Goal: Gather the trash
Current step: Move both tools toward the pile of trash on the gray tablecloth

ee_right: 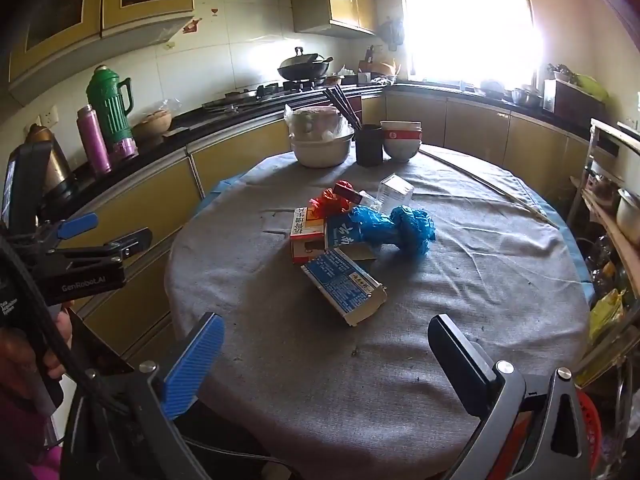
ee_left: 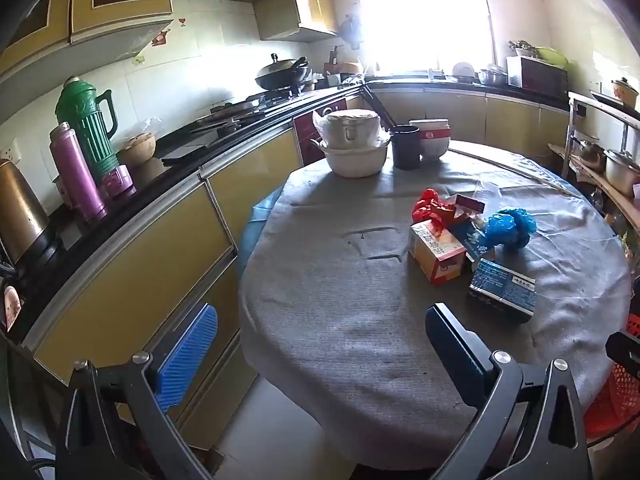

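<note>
Nearest, above grey-clothed round table (ee_right: 280, 360): right gripper (ee_right: 326, 350) and left gripper (ee_left: 320, 340), jaws wide, nothing held. Mid-table, trash clustered: blue-printed flat carton (ee_right: 344, 286), red-white box (ee_right: 306, 234), crumpled blue plastic bags (ee_right: 400, 226), red bag (ee_right: 328, 202). Beyond: stacked white bowls (ee_right: 401, 140).

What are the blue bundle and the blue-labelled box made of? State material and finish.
Blue bundle: apparently thin plastic film, glossy, crumpled into shiny folds. Blue-labelled box: looks like printed cardboard, matt, with flat panels, creased edges and a pale raw end.

Window (ee_left: 424, 12) glare blows out the back wall; fisheye edges bend and darken
</note>
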Motion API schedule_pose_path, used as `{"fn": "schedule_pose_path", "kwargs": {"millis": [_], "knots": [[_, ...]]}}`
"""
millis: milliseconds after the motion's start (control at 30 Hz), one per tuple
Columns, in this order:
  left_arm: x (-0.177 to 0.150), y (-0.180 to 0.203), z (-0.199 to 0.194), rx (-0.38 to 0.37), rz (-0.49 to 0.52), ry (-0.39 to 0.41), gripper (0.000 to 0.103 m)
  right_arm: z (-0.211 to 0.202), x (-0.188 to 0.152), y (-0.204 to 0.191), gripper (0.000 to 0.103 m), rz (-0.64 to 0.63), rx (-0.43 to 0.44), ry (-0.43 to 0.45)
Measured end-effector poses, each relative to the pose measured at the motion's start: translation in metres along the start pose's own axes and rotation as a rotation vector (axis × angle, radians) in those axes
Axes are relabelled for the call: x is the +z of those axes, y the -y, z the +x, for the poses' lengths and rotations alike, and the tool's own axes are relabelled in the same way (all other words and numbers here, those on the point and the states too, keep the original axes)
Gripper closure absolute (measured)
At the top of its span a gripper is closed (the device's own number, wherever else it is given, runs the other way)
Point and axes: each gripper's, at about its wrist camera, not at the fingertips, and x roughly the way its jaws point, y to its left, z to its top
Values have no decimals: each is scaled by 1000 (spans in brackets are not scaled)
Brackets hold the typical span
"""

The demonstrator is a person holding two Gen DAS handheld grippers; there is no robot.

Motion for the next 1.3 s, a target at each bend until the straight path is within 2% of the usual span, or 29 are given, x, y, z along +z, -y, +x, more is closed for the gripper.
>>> {"fn": "schedule_pose_path", "kwargs": {"millis": [200, 367, 500, 633, 700, 767, 1300], "knots": [[0, 2, -8, -15, 6, 6, 0, -8, -2, -2, 0, 9, -6, 6], [-3, 9, -9, -38, 19, -18, 0, -9, -3, 12, 0, 43, -23, 11], [-9, 18, -8, -58, 31, -48, 0, -8, -2, 20, 0, 95, -68, -8], [-9, 22, -11, -64, 34, -47, 0, -12, -3, 27, 0, 123, -117, 15], [-8, 20, -16, -67, 23, -32, 0, -19, -2, 31, 0, 152, -106, 59], [-6, 19, -20, -70, 19, -20, 0, -24, 1, 32, 0, 192, -91, 57], [-6, 22, -27, -88, 26, -9, 0, -20, -3, 25, 0, 173, -93, 52]]}}
